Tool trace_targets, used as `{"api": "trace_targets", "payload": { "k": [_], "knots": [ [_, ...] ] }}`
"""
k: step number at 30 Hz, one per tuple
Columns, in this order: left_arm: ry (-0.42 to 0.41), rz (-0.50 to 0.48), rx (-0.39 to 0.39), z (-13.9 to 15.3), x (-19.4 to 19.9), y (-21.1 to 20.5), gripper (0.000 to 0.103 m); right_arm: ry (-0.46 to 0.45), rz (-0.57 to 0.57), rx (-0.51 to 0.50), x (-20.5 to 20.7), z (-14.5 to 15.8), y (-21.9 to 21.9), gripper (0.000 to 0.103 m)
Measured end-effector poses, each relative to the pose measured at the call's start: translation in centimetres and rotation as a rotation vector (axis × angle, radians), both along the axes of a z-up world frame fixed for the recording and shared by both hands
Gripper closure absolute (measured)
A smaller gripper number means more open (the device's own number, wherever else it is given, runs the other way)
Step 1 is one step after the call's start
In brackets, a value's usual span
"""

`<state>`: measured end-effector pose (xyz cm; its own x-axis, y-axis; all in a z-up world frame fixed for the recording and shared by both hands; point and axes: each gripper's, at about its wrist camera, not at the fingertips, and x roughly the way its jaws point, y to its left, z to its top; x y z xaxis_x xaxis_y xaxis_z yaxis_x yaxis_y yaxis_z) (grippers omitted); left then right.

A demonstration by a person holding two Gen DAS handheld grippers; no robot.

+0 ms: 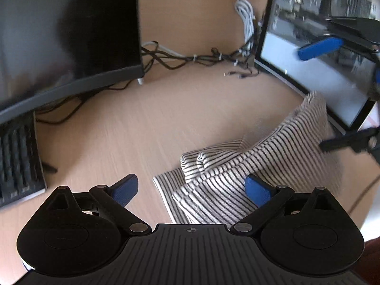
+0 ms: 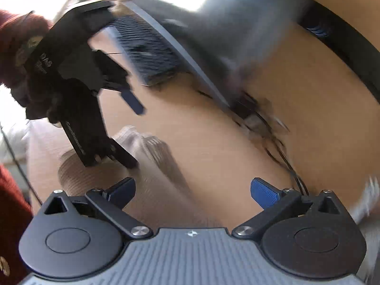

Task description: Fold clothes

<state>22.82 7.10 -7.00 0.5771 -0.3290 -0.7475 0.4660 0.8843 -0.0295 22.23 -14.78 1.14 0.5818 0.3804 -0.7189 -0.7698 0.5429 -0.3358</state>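
Observation:
A black-and-white striped garment (image 1: 256,166) lies bunched and partly folded on the wooden desk (image 1: 133,128), right of centre in the left wrist view. My left gripper (image 1: 192,190) is open above its near edge, its right pad (image 1: 257,191) over the cloth. My right gripper (image 1: 344,90) shows at the right edge, open, above the garment's far corner. In the blurred right wrist view the right gripper (image 2: 193,190) is open and empty over the garment (image 2: 147,180), and the left gripper (image 2: 133,130) is open at the left.
A dark monitor (image 1: 66,38) and a keyboard (image 1: 19,156) stand at the left. A lit monitor (image 1: 315,54) stands at the right behind the garment. Tangled cables (image 1: 201,58) lie at the back of the desk.

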Motion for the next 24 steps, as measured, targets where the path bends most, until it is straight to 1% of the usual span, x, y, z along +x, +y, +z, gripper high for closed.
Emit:
{"api": "trace_targets", "payload": {
  "k": [3,4,7,8,10,13,16,18,20,21,22,24],
  "knots": [
    [0.026,-0.027,0.036,-0.8,0.8,-0.5,0.002,0.009,-0.225,0.051,1.5,-2.8,-1.5,0.0],
    [0.041,-0.027,0.039,-1.1,1.1,-0.5,0.002,0.012,-0.275,0.046,2.3,-4.0,-1.4,0.0],
    [0.108,0.002,0.002,-1.8,2.0,0.3,0.001,-0.013,-0.333,0.016,3.9,-8.2,0.4,0.0],
    [0.121,0.014,0.001,-1.9,2.3,0.4,0.0,-0.028,-0.355,0.037,4.0,-8.6,0.7,0.0],
    [0.116,0.008,0.023,-1.9,2.3,0.2,0.0,-0.03,-0.411,0.084,4.3,-8.6,0.7,0.0],
    [0.104,-0.025,0.053,-1.6,2.4,0.0,0.0,0.03,-0.481,0.126,4.4,-7.6,-0.1,0.0],
    [0.082,-0.075,0.07,-0.3,2.3,-0.1,0.001,0.127,-0.555,0.232,4.7,-6.6,-1.2,0.0],
    [0.063,-0.121,0.05,1.1,1.9,0.4,0.001,0.221,-0.6,0.35,4.0,-5.3,-3.2,0.0],
    [0.078,-0.181,-0.022,2.0,2.0,0.6,0.001,0.329,-0.642,0.455,3.1,-4.4,-5.2,0.0],
    [0.092,-0.207,-0.062,2.4,2.2,0.6,0.001,0.4,-0.665,0.484,2.6,-4.6,-6.1,0.0],
    [0.108,-0.223,-0.095,2.4,2.5,0.4,0.001,0.481,-0.691,0.508,2.2,-5.1,-6.8,0.0],
    [0.14,-0.238,-0.128,1.8,3.0,-0.2,0.001,0.622,-0.741,0.559,1.1,-6.6,-7.8,0.0]
  ]
}}
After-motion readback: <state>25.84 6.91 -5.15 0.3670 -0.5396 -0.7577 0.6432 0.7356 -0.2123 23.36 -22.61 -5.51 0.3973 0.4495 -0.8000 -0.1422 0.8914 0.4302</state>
